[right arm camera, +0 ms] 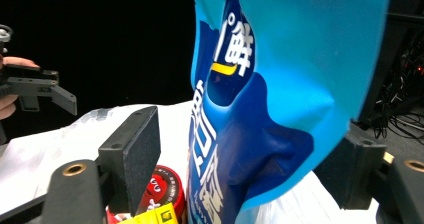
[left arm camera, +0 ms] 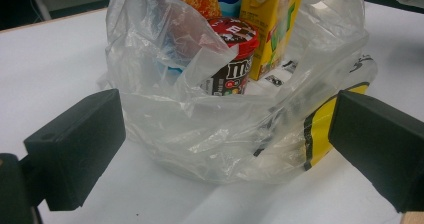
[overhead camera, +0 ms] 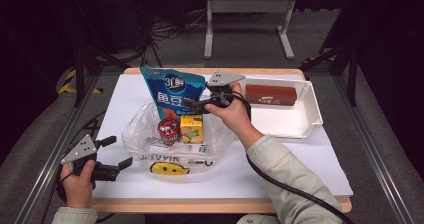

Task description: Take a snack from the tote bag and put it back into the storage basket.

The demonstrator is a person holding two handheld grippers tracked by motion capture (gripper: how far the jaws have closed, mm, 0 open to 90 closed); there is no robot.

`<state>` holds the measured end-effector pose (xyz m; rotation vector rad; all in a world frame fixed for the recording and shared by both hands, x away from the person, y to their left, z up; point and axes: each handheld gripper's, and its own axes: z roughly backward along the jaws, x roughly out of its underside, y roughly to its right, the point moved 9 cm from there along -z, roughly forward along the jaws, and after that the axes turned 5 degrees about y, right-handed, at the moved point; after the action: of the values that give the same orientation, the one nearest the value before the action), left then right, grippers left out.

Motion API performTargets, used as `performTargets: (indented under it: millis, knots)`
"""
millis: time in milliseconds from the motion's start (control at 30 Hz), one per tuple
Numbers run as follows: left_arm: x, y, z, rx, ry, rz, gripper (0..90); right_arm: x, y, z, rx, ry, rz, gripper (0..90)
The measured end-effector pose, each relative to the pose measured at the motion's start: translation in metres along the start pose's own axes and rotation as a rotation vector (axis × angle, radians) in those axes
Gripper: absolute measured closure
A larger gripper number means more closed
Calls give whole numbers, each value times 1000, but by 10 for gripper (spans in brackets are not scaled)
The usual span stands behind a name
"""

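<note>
While my right gripper (overhead camera: 192, 104) stands wide around the blue snack pouch (overhead camera: 170, 91) in the plastic bag (overhead camera: 150, 139) mid-tabletop, unpressed | step: bagging | next: withdraw clear | left gripper (overhead camera: 117, 151) open, empty, near edge

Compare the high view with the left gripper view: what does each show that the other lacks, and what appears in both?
High view alone: the white tray holding a brown box, the right claw at the blue snack pouch, and the person's sleeves.

Left gripper view alone: a close look along the left claw, its jaws open and apart from the plastic.

Both: the clear plastic bag on the white table, holding the red candy tub and the yellow juice carton.
</note>
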<state>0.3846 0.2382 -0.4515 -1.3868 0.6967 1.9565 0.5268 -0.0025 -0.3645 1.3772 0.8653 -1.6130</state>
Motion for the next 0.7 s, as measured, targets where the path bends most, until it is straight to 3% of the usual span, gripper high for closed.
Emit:
performTargets:
  millis: [700]
  knots:
    - [-1,-2,-3,10,6,4,23,20,5,-18,-12,-41,21,404]
